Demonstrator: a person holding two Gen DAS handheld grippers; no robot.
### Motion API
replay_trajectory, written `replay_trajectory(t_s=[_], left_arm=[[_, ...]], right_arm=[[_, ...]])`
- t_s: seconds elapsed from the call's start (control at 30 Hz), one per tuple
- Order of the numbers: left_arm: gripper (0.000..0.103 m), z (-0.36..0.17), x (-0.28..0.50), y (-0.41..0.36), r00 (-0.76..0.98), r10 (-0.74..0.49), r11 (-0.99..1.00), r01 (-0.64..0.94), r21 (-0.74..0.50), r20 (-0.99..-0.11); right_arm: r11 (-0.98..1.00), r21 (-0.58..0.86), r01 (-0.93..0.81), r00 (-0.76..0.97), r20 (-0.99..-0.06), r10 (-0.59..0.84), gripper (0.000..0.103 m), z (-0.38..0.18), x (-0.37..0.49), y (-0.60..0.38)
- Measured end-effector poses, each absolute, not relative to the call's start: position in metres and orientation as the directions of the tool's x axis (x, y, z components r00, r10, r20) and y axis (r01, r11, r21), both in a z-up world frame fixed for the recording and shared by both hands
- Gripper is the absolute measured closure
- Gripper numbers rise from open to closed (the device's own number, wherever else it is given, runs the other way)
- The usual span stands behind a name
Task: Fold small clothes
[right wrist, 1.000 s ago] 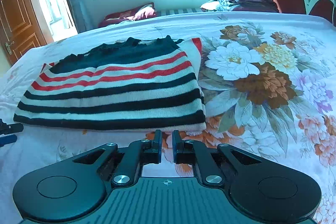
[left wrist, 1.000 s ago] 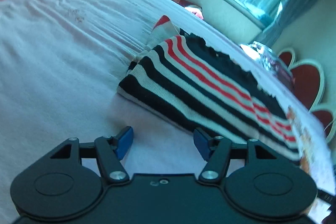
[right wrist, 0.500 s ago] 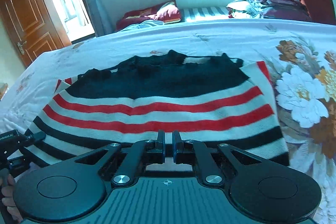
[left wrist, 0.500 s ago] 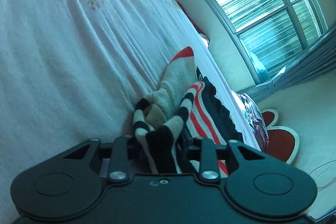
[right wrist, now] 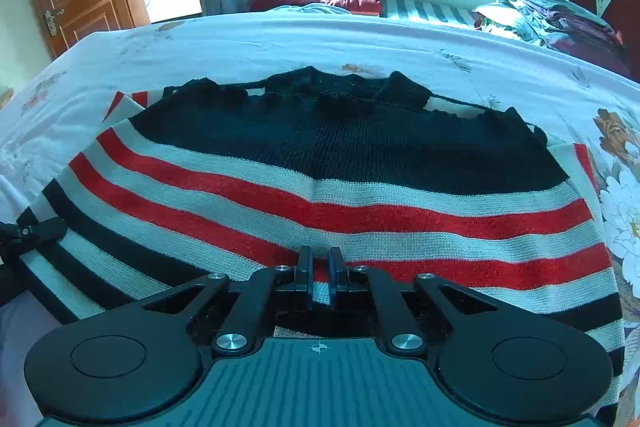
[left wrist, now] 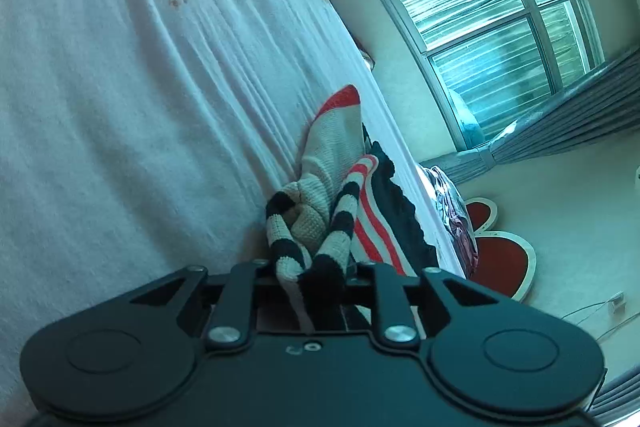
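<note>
Left gripper (left wrist: 310, 273) has just been closing, now clamped on the striped sweater's (right wrist: 320, 195) bunched corner; right gripper (right wrist: 319, 269) pinched together, empty, above its stripes on the bed (right wrist: 248, 43).

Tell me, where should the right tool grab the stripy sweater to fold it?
Probably the near hem of the sweater, toward its free right corner, coming in low from the near side. The hem lies flat there at the bed edge, and the left tool already pinches the left corner. The right tool is shut over the middle stripes, so open it first.

A bed (right wrist: 280, 39) in white floral sheet; a striped sweater (right wrist: 340, 187) lies on it.
</note>
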State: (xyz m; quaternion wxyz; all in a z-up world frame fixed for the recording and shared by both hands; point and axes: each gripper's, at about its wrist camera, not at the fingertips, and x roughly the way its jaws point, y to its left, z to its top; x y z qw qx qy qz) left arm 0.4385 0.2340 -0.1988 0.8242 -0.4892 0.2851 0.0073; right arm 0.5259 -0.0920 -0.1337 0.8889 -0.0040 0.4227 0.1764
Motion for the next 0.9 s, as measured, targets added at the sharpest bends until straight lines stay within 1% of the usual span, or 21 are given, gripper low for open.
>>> replay_trajectory(t_s=[0.17,0.23,0.27,0.33,0.47,0.57,0.63,0.77,0.83,0.9], left_arm=[[0.081,-0.2,0.435,0.228,0.848,-0.214,0.476,-0.343,-0.81,-0.485],[0.087,-0.197,0.433,0.224,0.849,-0.194,0.483,-0.353,-0.801,-0.491],[0.087,-0.194,0.427,0.221,0.852,-0.183,0.506,-0.346,-0.79,-0.491],[0.088,-0.181,0.424,0.215,0.869,-0.17,0.55,-0.307,-0.777,-0.464],[0.089,-0.15,0.42,0.202,0.893,-0.162,0.608,-0.244,-0.755,-0.419],[0.089,-0.116,0.428,0.174,0.899,-0.219,0.681,-0.138,-0.719,-0.38],[0.089,-0.095,0.439,0.148,0.881,-0.26,0.74,-0.082,-0.667,-0.396],[0.089,-0.061,0.461,0.072,0.826,-0.328,0.847,0.042,-0.53,-0.459],[0.089,-0.058,0.473,0.025,0.775,-0.353,0.887,0.099,-0.451,-0.524],[0.089,-0.071,0.484,-0.019,0.71,-0.37,0.907,0.138,-0.397,-0.6]], right_arm=[[0.937,0.173,-0.305,0.578,-0.748,0.326,0.096,-0.133,0.526,-0.097],[0.934,0.182,-0.307,0.577,-0.745,0.334,0.096,-0.133,0.526,-0.098],[0.933,0.187,-0.308,0.576,-0.743,0.339,0.096,-0.133,0.526,-0.099],[0.929,0.181,-0.323,0.576,-0.741,0.345,0.096,-0.133,0.525,-0.099],[0.914,0.111,-0.39,0.594,-0.729,0.342,0.096,-0.136,0.519,-0.095],[0.905,0.151,-0.399,0.583,-0.72,0.377,0.096,-0.138,0.521,-0.103],[0.899,0.221,-0.379,0.568,-0.711,0.414,0.096,-0.134,0.524,-0.117],[0.881,0.391,-0.265,0.646,-0.607,0.464,0.096,-0.113,0.514,-0.186],[0.875,0.44,-0.204,0.691,-0.568,0.447,0.096,-0.104,0.508,-0.233],[0.862,0.487,-0.14,0.716,-0.552,0.428,0.096,-0.098,0.506,-0.277]])
